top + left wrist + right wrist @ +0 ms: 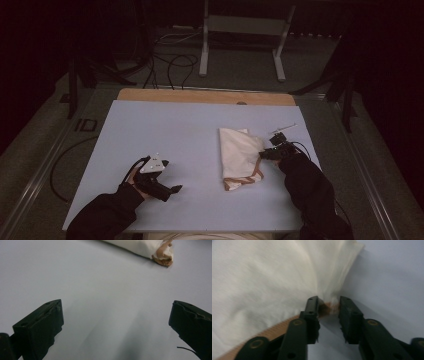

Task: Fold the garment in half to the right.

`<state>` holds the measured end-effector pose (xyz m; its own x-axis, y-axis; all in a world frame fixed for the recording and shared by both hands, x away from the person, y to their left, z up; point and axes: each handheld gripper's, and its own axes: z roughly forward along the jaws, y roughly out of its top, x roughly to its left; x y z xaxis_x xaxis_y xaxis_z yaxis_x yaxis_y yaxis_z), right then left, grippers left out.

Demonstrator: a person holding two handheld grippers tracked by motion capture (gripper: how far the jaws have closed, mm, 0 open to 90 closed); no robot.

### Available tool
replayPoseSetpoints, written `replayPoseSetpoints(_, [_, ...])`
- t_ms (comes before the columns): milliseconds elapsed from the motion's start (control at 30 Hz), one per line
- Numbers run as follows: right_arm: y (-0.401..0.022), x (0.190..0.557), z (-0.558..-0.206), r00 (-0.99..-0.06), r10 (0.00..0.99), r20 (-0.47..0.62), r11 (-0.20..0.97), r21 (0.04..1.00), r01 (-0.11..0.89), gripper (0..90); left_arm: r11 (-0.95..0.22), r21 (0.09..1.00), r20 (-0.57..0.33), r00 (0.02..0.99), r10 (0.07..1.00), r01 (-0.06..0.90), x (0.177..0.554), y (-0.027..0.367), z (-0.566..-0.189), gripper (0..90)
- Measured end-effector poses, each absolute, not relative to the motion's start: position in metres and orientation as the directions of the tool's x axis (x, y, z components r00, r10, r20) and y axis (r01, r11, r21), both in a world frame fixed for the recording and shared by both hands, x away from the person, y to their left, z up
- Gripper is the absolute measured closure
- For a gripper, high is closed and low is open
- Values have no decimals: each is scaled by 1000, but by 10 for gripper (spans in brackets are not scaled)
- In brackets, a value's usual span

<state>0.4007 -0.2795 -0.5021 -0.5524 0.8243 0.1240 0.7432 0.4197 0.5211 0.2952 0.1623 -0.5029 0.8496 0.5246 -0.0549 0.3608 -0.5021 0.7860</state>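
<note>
On the pale blue tabletop the folded cream cloth with a brown-striped hem lies right of centre, its hem end toward the person and its far edge pointing to 12 o'clock. Open surface spreads from the cloth's left side all the way to the table's left edge, and a wide bare band runs between the cloth and the wooden strip along the far edge. At 3 o'clock from the cloth only a narrow margin is left before the table's right edge, and the right gripper sits in it.

That right gripper meets the cloth's right edge. In the right gripper view its jaws stand a little apart, with a brown-and-cream bunch of the cloth between their tips; the picture is blurred, so the pads seem not to be pressing it, though one may brush it.

At about 8 o'clock from the cloth, well apart from it, the left gripper rests low over bare table. In the left gripper view its jaws are spread wide with nothing between them, and the cloth's hem corner lies ahead at 1 o'clock.
</note>
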Motion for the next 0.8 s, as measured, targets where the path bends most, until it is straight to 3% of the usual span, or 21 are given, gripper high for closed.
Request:
replayPoseSetpoints(133, [-284, 400, -493, -547, 829, 119, 412, 531, 740, 608, -491, 796, -66, 857, 510, 353, 296, 164, -503, 2])
replayPoseSetpoints(467, [-285, 423, -445, -520, 841, 149, 312, 651, 692, 597, -470, 814, -70, 860, 505, 342, 296, 169, -504, 1])
replayPoseSetpoints(800, [-268, 466, -482, -465, 860, 211, 276, 573, 771, 613, -458, 819, -77, 856, 511, 346, 296, 171, -504, 1])
